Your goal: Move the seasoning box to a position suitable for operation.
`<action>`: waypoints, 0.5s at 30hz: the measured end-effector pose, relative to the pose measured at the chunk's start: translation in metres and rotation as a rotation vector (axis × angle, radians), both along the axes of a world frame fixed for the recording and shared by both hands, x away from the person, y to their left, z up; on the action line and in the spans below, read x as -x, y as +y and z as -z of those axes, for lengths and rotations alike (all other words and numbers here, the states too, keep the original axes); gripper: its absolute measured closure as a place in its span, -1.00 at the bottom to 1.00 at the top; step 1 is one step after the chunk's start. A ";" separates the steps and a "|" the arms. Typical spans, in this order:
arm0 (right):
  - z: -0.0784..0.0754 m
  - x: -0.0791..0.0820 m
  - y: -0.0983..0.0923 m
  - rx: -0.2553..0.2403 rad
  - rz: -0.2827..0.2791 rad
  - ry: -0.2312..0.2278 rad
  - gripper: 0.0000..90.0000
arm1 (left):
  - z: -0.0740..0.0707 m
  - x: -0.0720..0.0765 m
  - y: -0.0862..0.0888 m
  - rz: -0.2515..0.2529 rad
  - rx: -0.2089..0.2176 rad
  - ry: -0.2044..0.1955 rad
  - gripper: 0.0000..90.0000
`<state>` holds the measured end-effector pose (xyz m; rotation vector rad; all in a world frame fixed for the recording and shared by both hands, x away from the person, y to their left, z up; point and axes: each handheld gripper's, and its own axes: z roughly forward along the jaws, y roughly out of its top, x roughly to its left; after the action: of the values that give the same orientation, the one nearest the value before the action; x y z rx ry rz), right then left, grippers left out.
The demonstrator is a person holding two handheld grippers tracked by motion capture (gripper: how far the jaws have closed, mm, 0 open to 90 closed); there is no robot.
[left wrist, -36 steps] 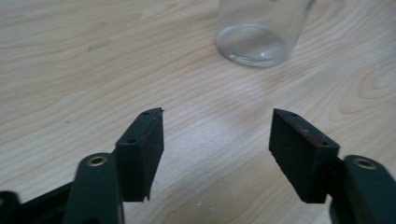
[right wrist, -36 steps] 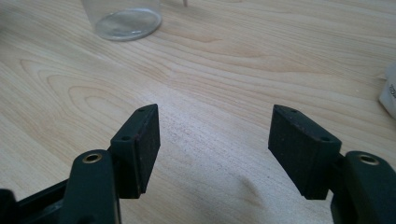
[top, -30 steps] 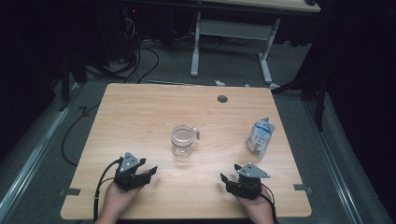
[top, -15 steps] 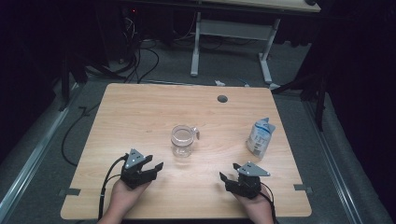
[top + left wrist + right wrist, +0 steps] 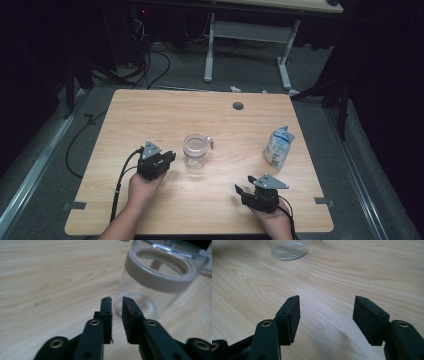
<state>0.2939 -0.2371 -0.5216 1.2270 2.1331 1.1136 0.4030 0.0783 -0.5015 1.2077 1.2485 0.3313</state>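
A clear glass mug with a small handle stands upright at the middle of the wooden table. My left gripper lies just left of it. In the left gripper view the mug rises right behind the jaw tips. The left gripper has just been closing; its jaws stand almost together with a thin slit and nothing between them. My right gripper rests near the front right, well apart from the mug. In the right gripper view its jaws are wide, have just closed slightly and hold nothing.
A blue-and-white carton stands upright at the table's right side. A round cable hole sits near the far edge. Cables lie on the floor beyond the table, where a second desk's legs stand.
My left hand has moved right and forward to just beside the mug, and its jaws have come nearly together. The right hand has stayed in place.
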 end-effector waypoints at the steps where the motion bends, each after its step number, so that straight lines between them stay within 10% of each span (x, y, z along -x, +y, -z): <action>1: 0.000 0.000 0.000 0.001 -0.001 -0.002 -0.11 | -0.001 -0.004 -0.002 -0.004 -0.008 -0.012 0.91; 15: 0.001 0.003 0.003 0.014 -0.020 -0.011 -0.06 | -0.012 -0.042 -0.028 0.006 0.001 -0.054 1.00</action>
<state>0.2914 -0.2343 -0.5223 1.1938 2.1457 1.1092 0.4447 0.0504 -0.4899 1.1936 1.1988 0.3565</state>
